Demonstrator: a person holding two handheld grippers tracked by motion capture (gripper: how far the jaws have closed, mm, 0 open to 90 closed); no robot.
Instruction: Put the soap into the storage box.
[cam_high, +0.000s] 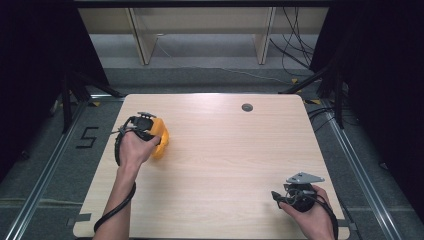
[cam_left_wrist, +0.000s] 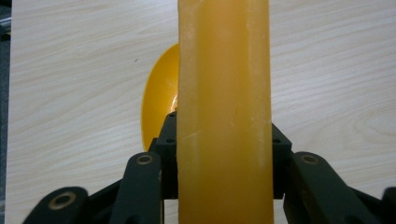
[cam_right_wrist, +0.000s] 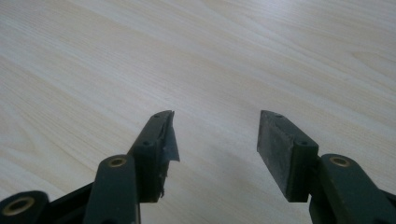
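While a person's left hand (cam_high: 132, 147) steadies it near the counter's (cam_high: 225, 165) left edge, the left claw (cam_high: 150, 131) is clamped on a yellow-orange object (cam_left_wrist: 224, 112), seen in the left gripper view as a broad, waxy-looking band running upright between the two black jaws. Behind that band a glossier yellow curved part (cam_left_wrist: 159, 107) of what seems the same thing rests against the pale wood. From the high view the yellow-orange object sits at the claw's tip, low on or just above the counter; whether it is touching the surface cannot be told. What the thing is remains unclear.

Well apart, near the counter's front right corner, the right hand (cam_high: 310, 212) holds the right claw (cam_high: 278, 196), whose jaws stand spread with nothing between them, bare wood beyond. A dark flap hangs loose from the pad (cam_right_wrist: 169, 140) of one jaw.

Judging by its dull, slightly scuffed face, the band looks smooth and possibly a little yielding, more like rubber or soft plastic than anything brittle, and probably light. The jaws grip it across its flat width, which seems the sound hold; the rounded glossy part would likely slide from the pads. A small round grommet (cam_high: 247, 107) marks the counter's far side.
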